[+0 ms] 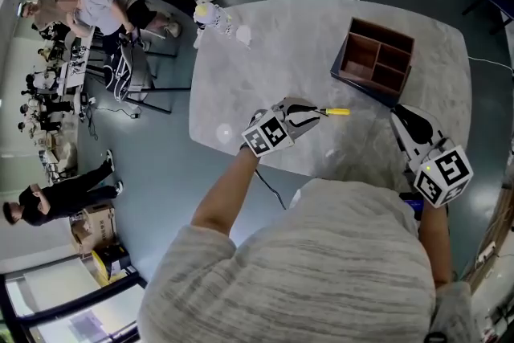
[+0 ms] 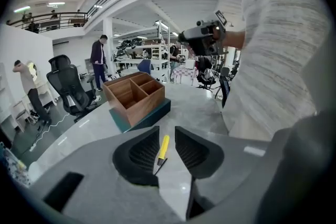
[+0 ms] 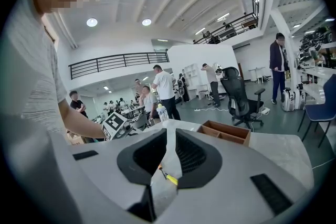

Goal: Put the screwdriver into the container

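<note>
A yellow-handled screwdriver (image 1: 336,112) lies on the grey marble table (image 1: 273,52), its handle toward the wooden container (image 1: 376,59) at the far right. My left gripper (image 1: 315,112) reaches it from the near side. In the left gripper view the screwdriver (image 2: 163,148) lies between the parted jaws of the left gripper (image 2: 167,129), with a gap on each side and neither pad pressing on it. My right gripper (image 1: 399,113) hovers near the container's front corner. Its jaws stand a narrow gap apart, with nothing between them. In the right gripper view the screwdriver (image 3: 169,177) shows through that gap.
The container (image 2: 135,94) has several compartments and sits on a dark teal base. A small bottle (image 1: 210,12) stands at the table's far left corner. Office chairs, desks and several people are on the floor to the left.
</note>
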